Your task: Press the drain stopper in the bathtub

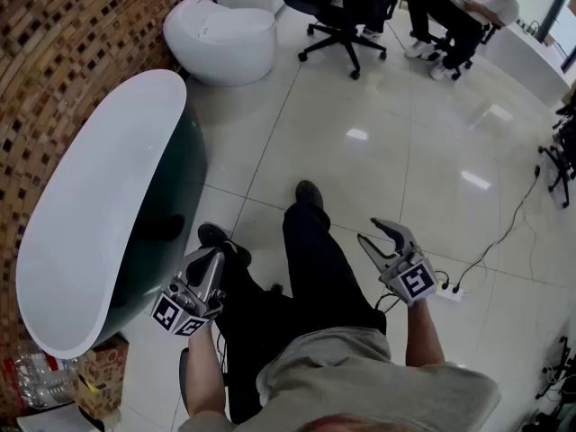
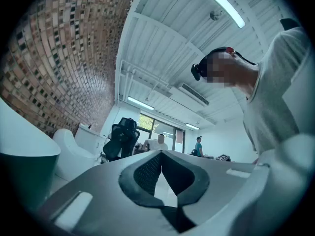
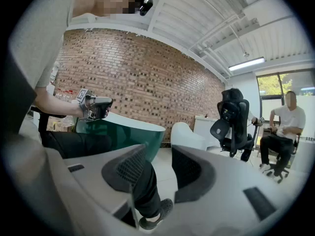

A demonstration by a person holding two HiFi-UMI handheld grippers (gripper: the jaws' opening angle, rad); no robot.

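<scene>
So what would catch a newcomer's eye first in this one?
The oval bathtub, white inside and dark green outside, fills the left of the head view beside the brown brick wall, with a white toilet beyond it. Nearer, the person's left gripper is shut next to the tub and the right gripper open above the glossy floor.

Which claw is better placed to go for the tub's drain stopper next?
Left. The left claw hangs right beside the tub; the right claw is across the person's legs from it. The stopper isn't visible.
</scene>
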